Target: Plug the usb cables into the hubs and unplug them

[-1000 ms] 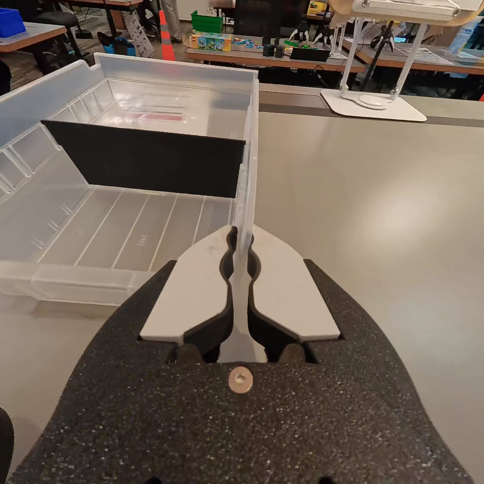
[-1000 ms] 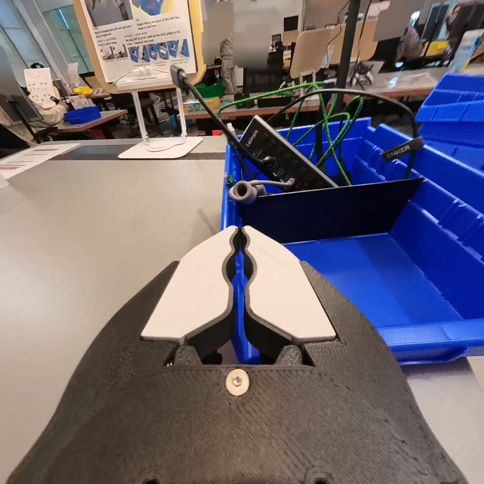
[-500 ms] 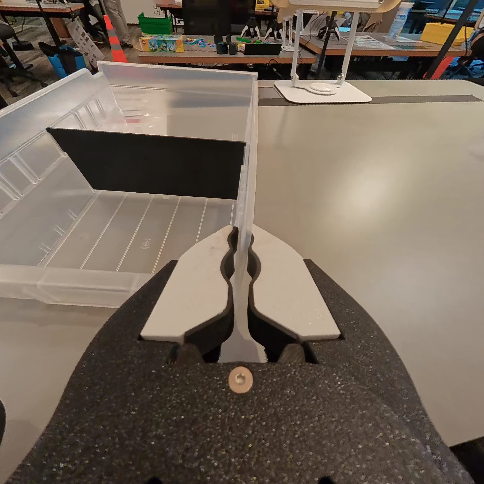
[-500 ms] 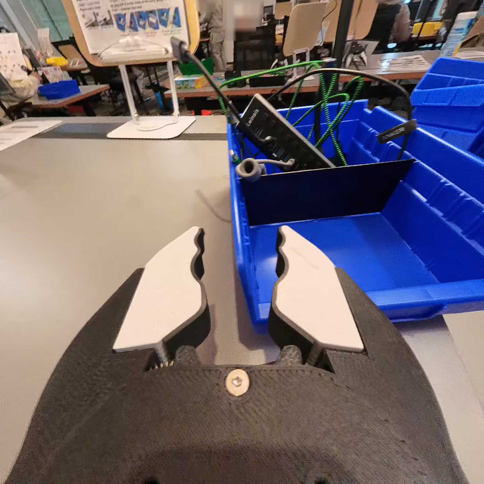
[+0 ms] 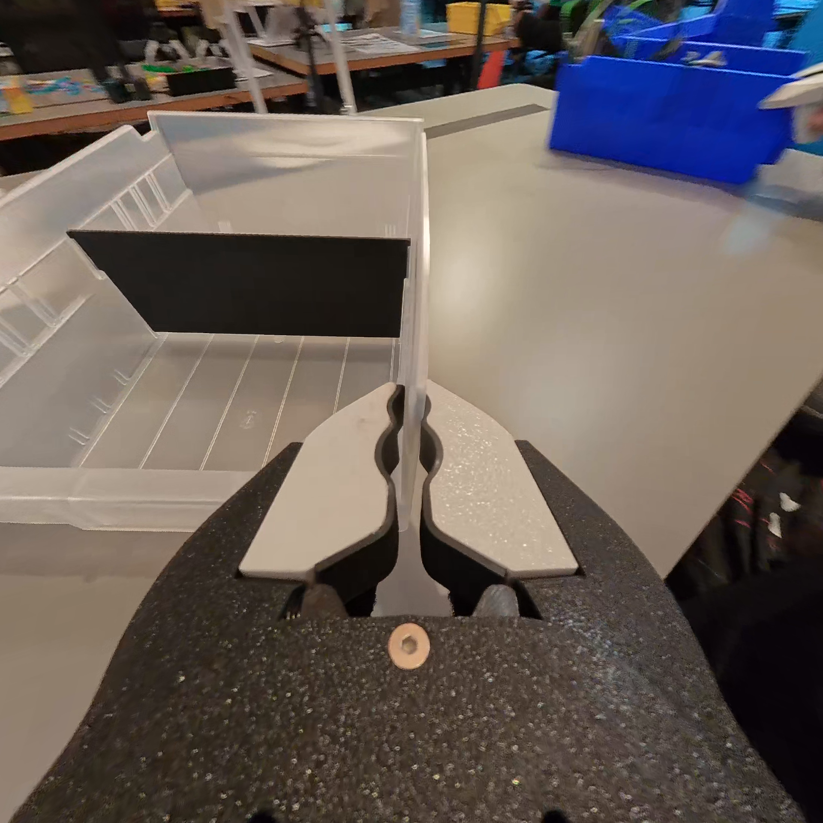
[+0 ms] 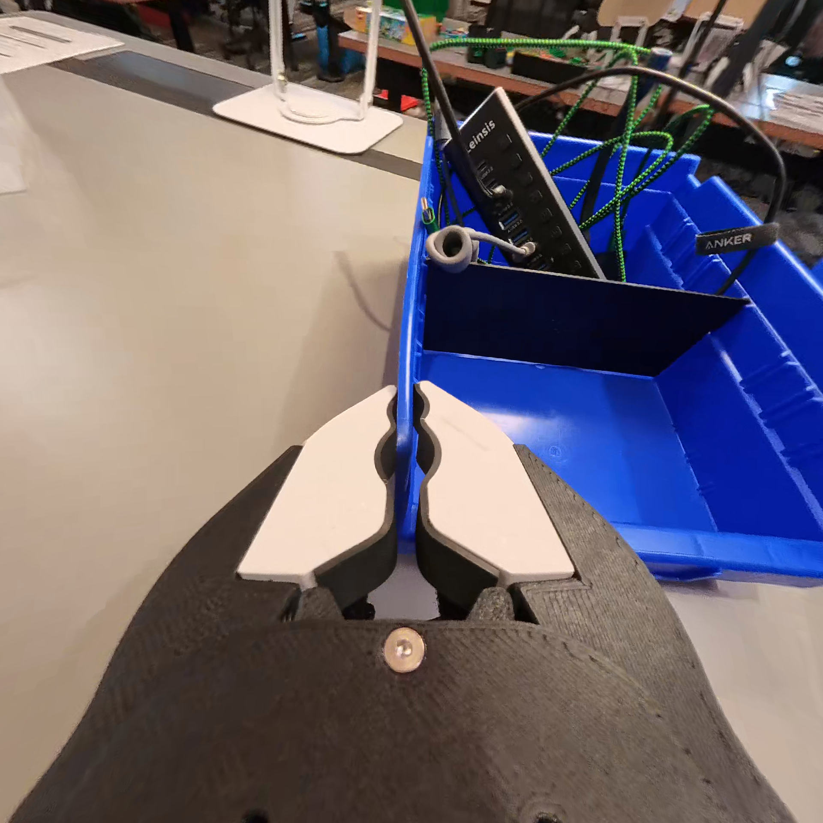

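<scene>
In the left wrist view my left gripper (image 5: 412, 396) is shut on the right side wall of a clear plastic bin (image 5: 178, 401) with a black divider (image 5: 249, 285); the bin holds nothing that I can see. In the right wrist view my right gripper (image 6: 405, 392) is shut on the left side wall of a blue bin (image 6: 579, 445). Behind the blue bin's black divider (image 6: 556, 325) a black USB hub (image 6: 525, 200) leans upright with green braided cables (image 6: 623, 147), a black cable (image 6: 735, 133) and a coiled grey cable (image 6: 450, 249). The blue bin also shows in the left wrist view (image 5: 668, 116).
Both bins rest on a grey table (image 6: 178, 289). A white stand base (image 6: 311, 116) sits at the table's far edge. The table's right edge (image 5: 735, 467) shows in the left wrist view, with a dark clothed person beyond it. Other work tables stand behind. My right fingertips sit around 60 cm from my left ones.
My right gripper opened half a second ago and has shut again on the blue bin's left wall, farther forward. The left gripper has kept its hold and swung right, bringing the blue bin into view.
</scene>
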Available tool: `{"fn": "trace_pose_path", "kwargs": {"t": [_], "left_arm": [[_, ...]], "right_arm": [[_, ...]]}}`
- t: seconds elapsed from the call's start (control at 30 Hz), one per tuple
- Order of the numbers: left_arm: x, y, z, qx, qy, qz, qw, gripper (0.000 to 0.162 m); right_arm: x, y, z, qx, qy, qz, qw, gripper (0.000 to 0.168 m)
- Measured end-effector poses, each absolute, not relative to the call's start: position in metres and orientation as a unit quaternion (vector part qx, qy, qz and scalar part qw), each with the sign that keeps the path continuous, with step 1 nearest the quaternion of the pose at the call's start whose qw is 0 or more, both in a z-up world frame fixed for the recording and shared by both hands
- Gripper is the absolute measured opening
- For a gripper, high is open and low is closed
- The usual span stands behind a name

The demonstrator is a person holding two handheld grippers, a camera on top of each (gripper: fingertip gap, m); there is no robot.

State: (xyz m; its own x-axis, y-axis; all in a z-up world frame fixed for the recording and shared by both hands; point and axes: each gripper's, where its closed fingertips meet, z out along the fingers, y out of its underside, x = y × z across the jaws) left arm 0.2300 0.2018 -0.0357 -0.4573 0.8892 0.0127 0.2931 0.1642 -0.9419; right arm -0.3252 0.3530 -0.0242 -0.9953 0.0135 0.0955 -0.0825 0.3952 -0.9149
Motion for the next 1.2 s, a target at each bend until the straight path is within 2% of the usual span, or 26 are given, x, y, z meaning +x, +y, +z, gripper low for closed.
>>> {"fn": "trace_pose_path", "kwargs": {"t": [0.3, 0.53, 0.87, 1.2], "left_arm": [[0.182, 0.232, -0.036, -0.540, -0.614, 0.395, 0.419, 0.005], [0.184, 0.252, -0.036, -0.603, -0.551, 0.319, 0.482, 0.006], [0.195, 0.298, -0.035, -0.665, -0.470, 0.248, 0.525, 0.006], [0.158, 0.336, -0.035, -0.662, -0.473, 0.248, 0.526, 0.006]], "right_arm": [[-0.263, 0.286, -0.024, 0.130, -0.822, 0.554, -0.021, 0.002], [-0.197, 0.253, -0.025, 0.229, -0.804, 0.542, -0.091, 0.001], [-0.131, 0.224, -0.025, 0.345, -0.761, 0.510, -0.203, 0.001], [-0.079, 0.180, -0.024, 0.402, -0.722, 0.480, -0.294, 0.002]]}}
